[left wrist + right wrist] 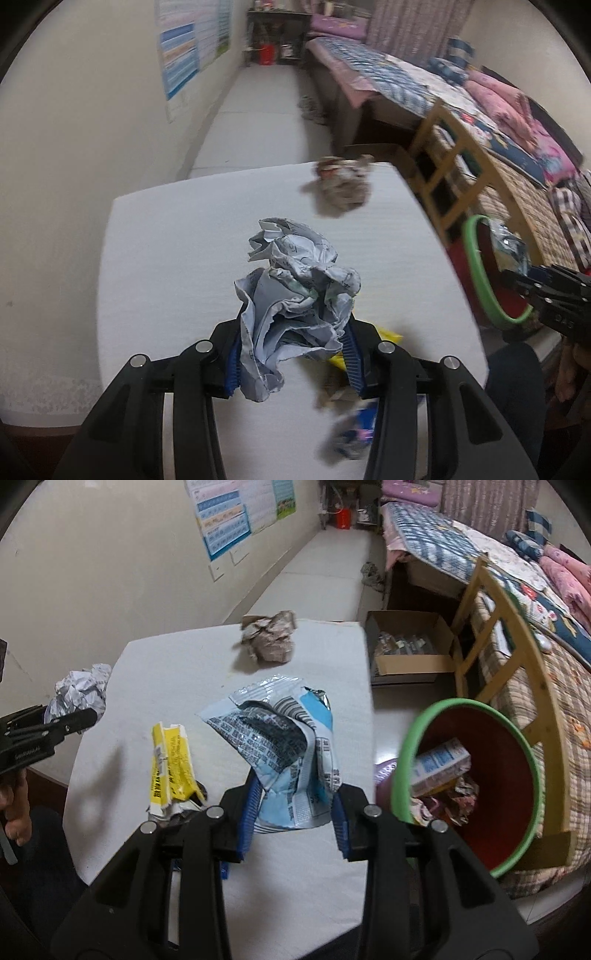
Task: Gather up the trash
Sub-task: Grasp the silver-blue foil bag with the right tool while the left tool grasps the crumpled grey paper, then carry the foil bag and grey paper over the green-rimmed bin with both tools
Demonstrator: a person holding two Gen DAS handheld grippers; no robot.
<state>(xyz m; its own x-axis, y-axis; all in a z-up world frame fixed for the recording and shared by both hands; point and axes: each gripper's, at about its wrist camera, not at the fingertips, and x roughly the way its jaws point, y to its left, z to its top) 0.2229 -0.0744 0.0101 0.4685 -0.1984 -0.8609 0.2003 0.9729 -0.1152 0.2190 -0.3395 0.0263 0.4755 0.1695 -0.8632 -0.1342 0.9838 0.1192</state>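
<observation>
At the far left a cream wall with a blue chart (pixel 236 513) is seen, with bare floor running back beside it. The left gripper (pixel 291 354) is clamped on a crumpled ball of white paper (pixel 295 295), which is held above the white table (pixel 177 266). A yellow wrapper (pixel 171 764) is left lying flat on the table near its front edge, and a brownish crumpled wad (pixel 271 638) is set close to the far edge; both are well apart from each other, with bare tabletop between them. The right gripper (pixel 295 825) is closed on a blue-and-silver foil packet (pixel 284 749), lifted clear of the tabletop. Past the table's right edge a red bin with a green rim (pixel 406 746) is placed on the floor, tilted in view, with a small carton and scraps already inside. Behind it an open cardboard box (pixel 410 646) is set on the floor, and a wooden chair frame (pixel 476 602) and a bed (pixel 554 686) close off the right side.
</observation>
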